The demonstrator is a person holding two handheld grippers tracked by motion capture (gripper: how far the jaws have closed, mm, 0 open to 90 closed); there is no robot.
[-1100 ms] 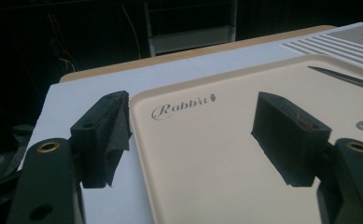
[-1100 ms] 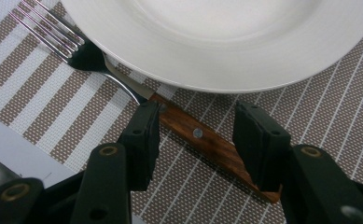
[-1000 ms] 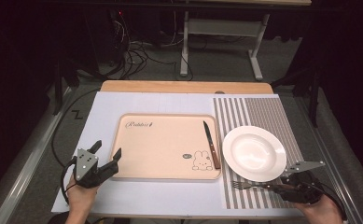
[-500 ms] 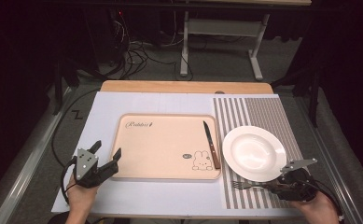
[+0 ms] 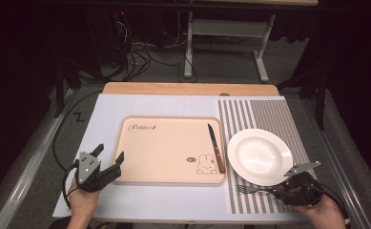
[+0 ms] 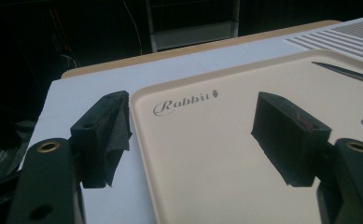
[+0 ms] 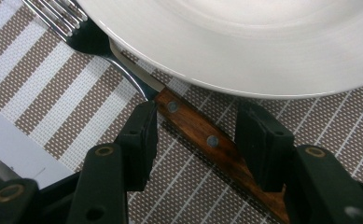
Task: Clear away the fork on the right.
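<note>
A fork (image 5: 250, 189) with a wooden handle (image 7: 188, 123) lies on the striped placemat (image 5: 264, 114), just in front of a white plate (image 5: 259, 155). My right gripper (image 5: 274, 191) stands open over the handle, one jaw on each side with gaps showing (image 7: 200, 128). The fork's neck runs under the plate's rim (image 7: 244, 42). A knife (image 5: 216, 148) with a wooden handle rests on the right side of the beige Rabbit tray (image 5: 169, 148). My left gripper (image 5: 110, 152) is open at the tray's near left corner, its jaws astride the tray's left edge (image 6: 193, 107).
Tray and placemat sit on a white mat (image 5: 102, 114) over a wooden table (image 5: 188, 88). The knife's blade tip (image 6: 347, 71) shows at the far right of the left gripper view. The table's front edge is close behind both hands. The floor beyond holds cables and a metal stand.
My right gripper has edged slightly left along the fork handle. The left gripper, tray, knife and plate have stayed put.
</note>
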